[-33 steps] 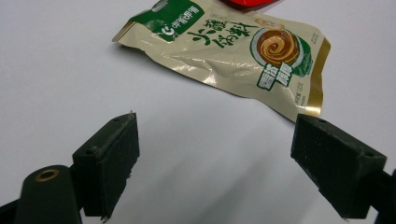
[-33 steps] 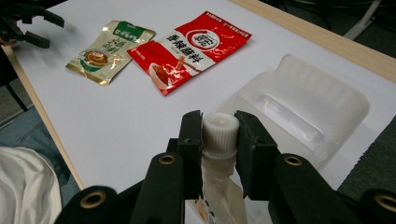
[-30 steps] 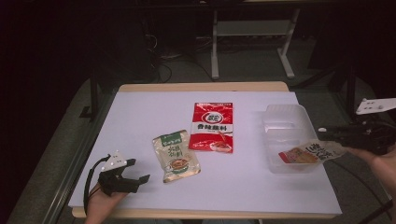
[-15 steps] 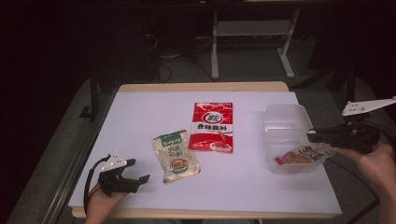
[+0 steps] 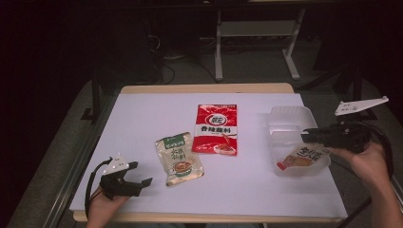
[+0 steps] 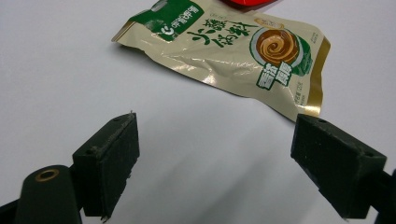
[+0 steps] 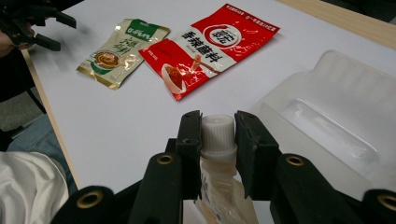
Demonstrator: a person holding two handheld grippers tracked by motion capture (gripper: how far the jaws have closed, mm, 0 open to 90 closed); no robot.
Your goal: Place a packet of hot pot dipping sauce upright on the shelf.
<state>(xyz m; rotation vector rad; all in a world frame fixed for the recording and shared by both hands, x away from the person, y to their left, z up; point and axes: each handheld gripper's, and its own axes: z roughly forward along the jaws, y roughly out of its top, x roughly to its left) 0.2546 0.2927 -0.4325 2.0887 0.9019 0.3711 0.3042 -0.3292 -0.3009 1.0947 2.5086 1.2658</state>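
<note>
The white table (image 5: 142, 109) fills mid-frame, dark floor and a metal stand at the top. At right, the clear plastic tub (image 5: 290, 124) receives a spouted pouch (image 5: 304, 156), whose white cap (image 7: 217, 133) is clenched by the right gripper (image 5: 317, 137); this looks like the packing step, and next the jaws must release once the pouch settles inside. The red sachet (image 5: 217, 129) lies centre, the green sachet (image 5: 178, 159) lower left of it. The left gripper (image 5: 139, 175), bottom left, rests spread wide and empty, just short of the green sachet.
</note>
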